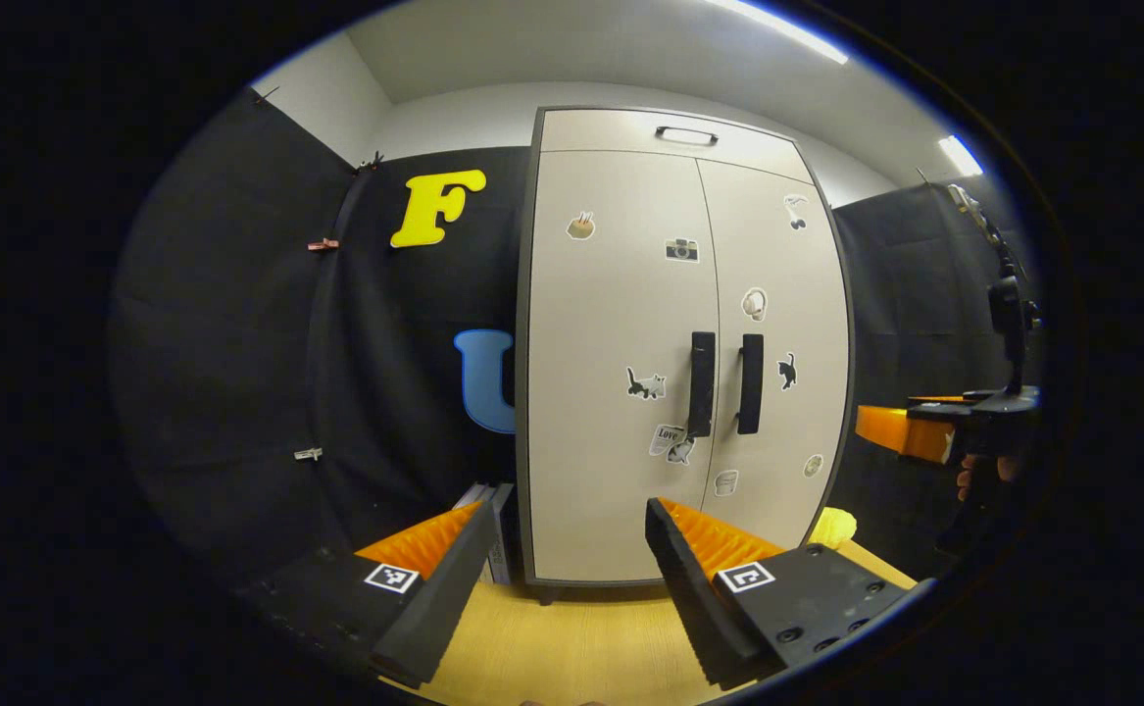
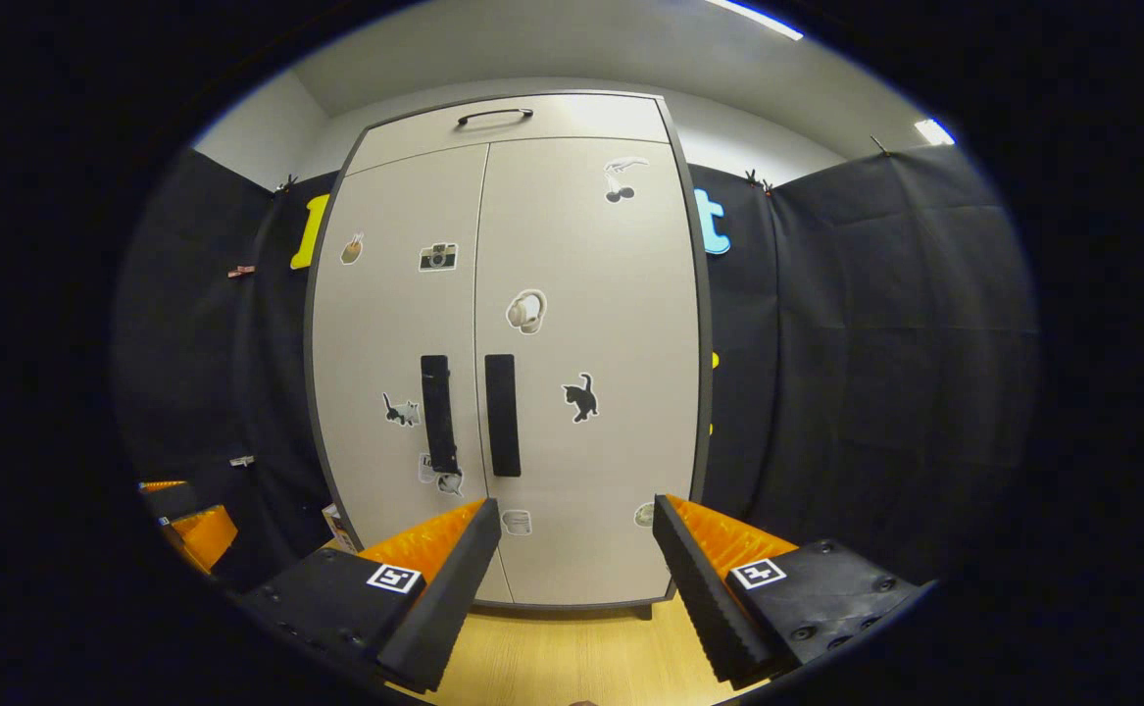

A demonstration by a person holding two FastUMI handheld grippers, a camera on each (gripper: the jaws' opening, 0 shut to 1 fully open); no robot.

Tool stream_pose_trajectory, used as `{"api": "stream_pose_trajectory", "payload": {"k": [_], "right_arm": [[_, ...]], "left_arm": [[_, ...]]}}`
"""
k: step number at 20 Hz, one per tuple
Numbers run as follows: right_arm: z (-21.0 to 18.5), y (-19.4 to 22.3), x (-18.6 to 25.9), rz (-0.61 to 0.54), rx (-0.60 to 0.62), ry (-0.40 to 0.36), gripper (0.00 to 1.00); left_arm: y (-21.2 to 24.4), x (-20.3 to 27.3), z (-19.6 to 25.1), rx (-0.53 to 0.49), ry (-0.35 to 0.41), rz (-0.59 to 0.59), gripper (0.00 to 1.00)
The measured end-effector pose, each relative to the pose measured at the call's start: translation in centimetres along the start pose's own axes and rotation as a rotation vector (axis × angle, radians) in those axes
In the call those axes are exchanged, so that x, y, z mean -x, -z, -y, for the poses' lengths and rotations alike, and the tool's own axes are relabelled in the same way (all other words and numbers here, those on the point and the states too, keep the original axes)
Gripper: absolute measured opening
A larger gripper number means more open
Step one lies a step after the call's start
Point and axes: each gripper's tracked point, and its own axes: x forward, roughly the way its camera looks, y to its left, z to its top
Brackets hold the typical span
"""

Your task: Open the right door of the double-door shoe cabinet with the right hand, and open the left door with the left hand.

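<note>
Left gripper view. The left gripper [image 1: 568, 549] sits at the bottom of the view with its fingers spread apart and nothing between them. The shoe cabinet [image 1: 674, 343] stands upright ahead on a wooden floor [image 1: 572, 637], both doors closed. The left door [image 1: 616, 363] and the right door [image 1: 777, 343] meet at a central seam. The left handle [image 1: 701, 383] and the right handle [image 1: 750, 383] are vertical bars mounted just beside that seam, one on each side. This placement suits a two-handed pull, each door swinging outward from the centre. The open fingers are well apart from the cabinet and aimed below the left handle, so an approach and a lift appear necessary before gripping. The right gripper [image 1: 900, 431] is visible at the right edge, held by a hand [image 1: 983, 476], level with the lower part of the doors.

Right gripper view. The right gripper [image 2: 576, 549] also has its fingers spread, holding nothing. The cabinet fills the centre; the right door [image 2: 586, 363] and its handle [image 2: 502, 415] lie above and left of the finger gap. The left handle [image 2: 438, 413] stands beside it. The left gripper [image 2: 194, 529] shows at the lower left edge. Neither door is open; the task appears to be at its start.
</note>
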Motion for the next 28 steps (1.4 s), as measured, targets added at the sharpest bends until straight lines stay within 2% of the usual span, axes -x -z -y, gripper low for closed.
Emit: {"api": "stream_pose_trajectory", "payload": {"k": [4,9,13,23,25,27,28], "right_arm": [[-1.0,-0.9,-3.1,0.001,0.032,-0.025,0.98],[-3.4,-1.9,-7.5,0.000,-0.010,-0.074,0.98],[-5.1,-3.1,-10.8,0.024,-0.028,-0.091,0.98],[-7.0,-1.4,-17.5,-0.012,0.022,-0.070,0.98],[-7.1,-1.1,-17.9,-0.016,0.024,-0.066,0.94],[-7.2,-0.7,-18.3,-0.030,0.019,-0.059,0.84],[-7.1,-0.5,-18.4,-0.036,0.018,-0.054,0.74]], "left_arm": [[0.9,0.3,-0.5,0.062,0.002,-0.027,0.95],[1.4,0.8,-2.4,0.027,-0.052,-0.031,0.95],[2.7,1.6,-3.5,0.041,-0.088,-0.061,0.95],[4.1,3.8,-6.8,0.011,-0.194,-0.103,0.95],[4.3,4.2,-7.3,0.013,-0.212,-0.107,0.95],[4.6,4.6,-7.7,0.019,-0.224,-0.112,0.95],[4.6,4.8,-7.8,0.021,-0.228,-0.112,0.95]]}}
